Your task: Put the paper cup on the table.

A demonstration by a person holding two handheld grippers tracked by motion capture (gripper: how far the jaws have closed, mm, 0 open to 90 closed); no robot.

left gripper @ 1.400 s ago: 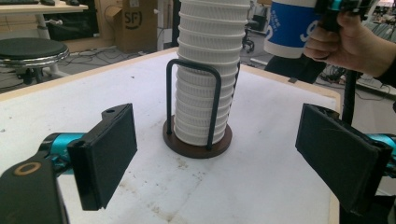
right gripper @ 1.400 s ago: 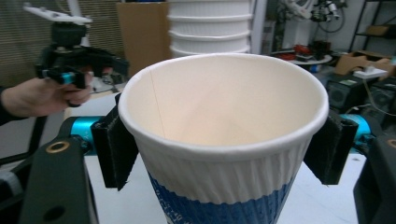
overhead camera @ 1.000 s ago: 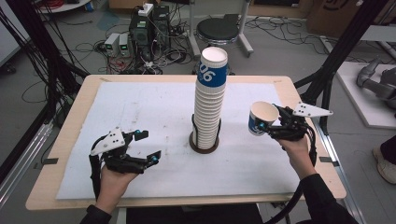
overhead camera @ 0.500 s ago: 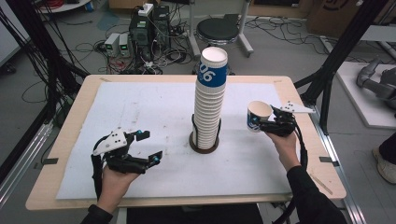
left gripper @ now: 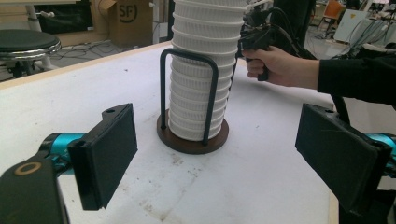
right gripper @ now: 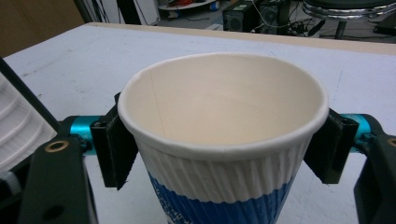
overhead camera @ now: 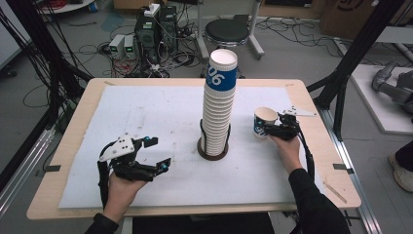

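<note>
Wooden table (overhead camera: 68, 141) under a white sheet (overhead camera: 146, 112), scuffed in places; tall stack of paper cups (overhead camera: 218, 105) near sheet centre, upright in a wire-and-wood holder (overhead camera: 213, 149), top cup blue-banded with white lettering; same stack (left gripper: 201, 79) and holder (left gripper: 192, 135) straight ahead in left gripper view, wire loop standing up its front.

Left gripper (overhead camera: 152, 155) low on sheet's near-left part, held in left hand (overhead camera: 119, 187), well apart from the stack; jaws spread wide, nothing between them (just bare sheet), pads clear on both sides.

Right gripper (overhead camera: 269, 127) to the right of the stack, held in right hand (overhead camera: 288, 148), dark sleeve behind; jaws pinched on a single paper cup (overhead camera: 264, 122), upright, mouth up, near the stack but apart from it; whether off the sheet or resting on it, could not tell; in right gripper view, pads pressed on opposite sides of cup (right gripper: 224, 140) just under its rim; ribbed white upper wall, blue band below, inside empty.
</note>
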